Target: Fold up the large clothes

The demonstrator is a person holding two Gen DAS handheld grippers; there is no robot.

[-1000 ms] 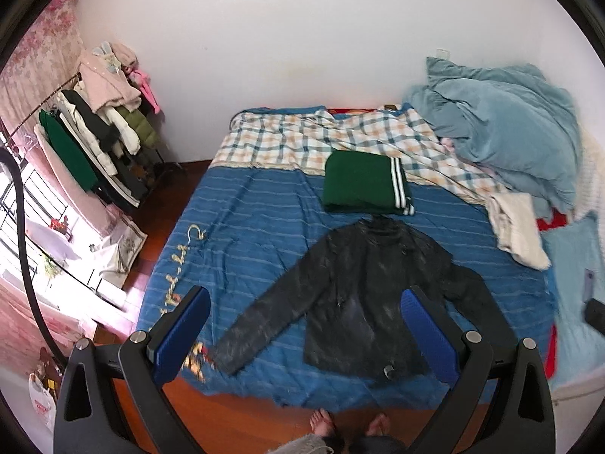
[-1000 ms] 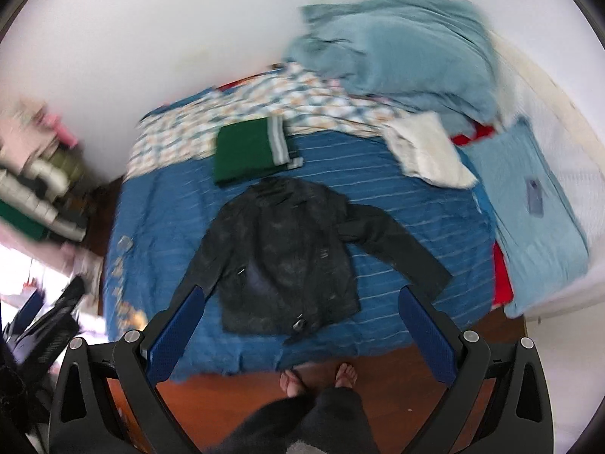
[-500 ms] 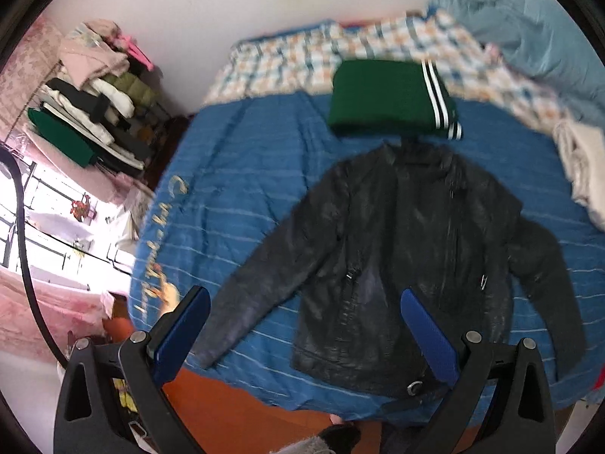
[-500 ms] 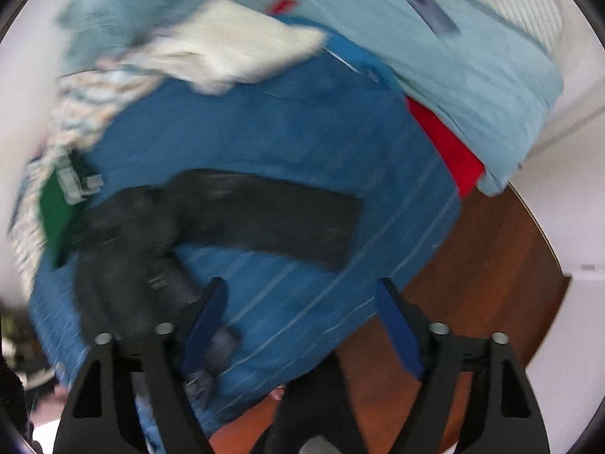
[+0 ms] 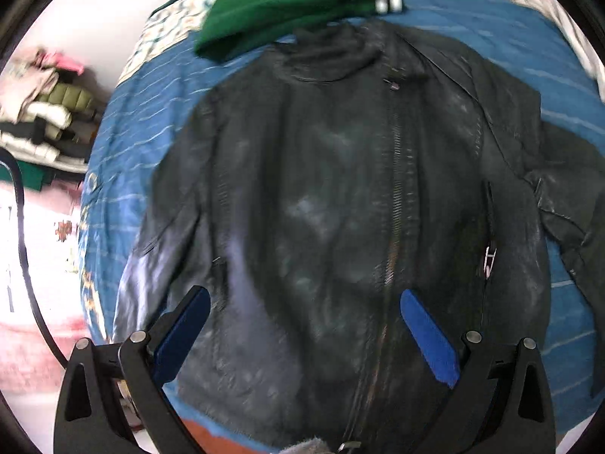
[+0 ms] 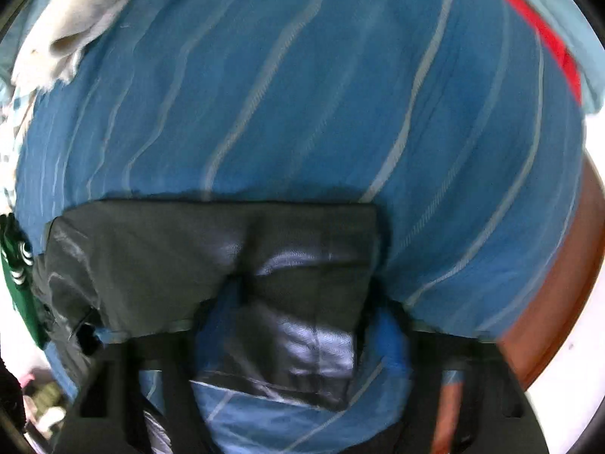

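Observation:
A black leather jacket [image 5: 340, 189] lies spread, front up and zipped, on the blue striped bedsheet [image 5: 151, 121]. My left gripper [image 5: 302, 325] is open, low over the jacket's lower front, fingers either side of the zip area. In the right wrist view the jacket's sleeve [image 6: 211, 249] lies across the sheet [image 6: 302, 94]. My right gripper [image 6: 298, 340] is down at the sleeve's cuff end, with the leather bunched between its blue pads; the view is blurred, so its hold is unclear.
A folded green garment with white stripes [image 5: 295, 0] lies just past the jacket's collar. A stack of clothes [image 5: 41, 113] is at the left beside the bed. A white cloth [image 6: 75, 11] and a red edge [image 6: 559, 49] lie on the bed's right side; wooden floor [image 6: 559, 283] shows beyond.
Both grippers have dropped from high above the bed to the jacket. The left now hovers over its front; the right has swung to the sleeve end and narrowed around it.

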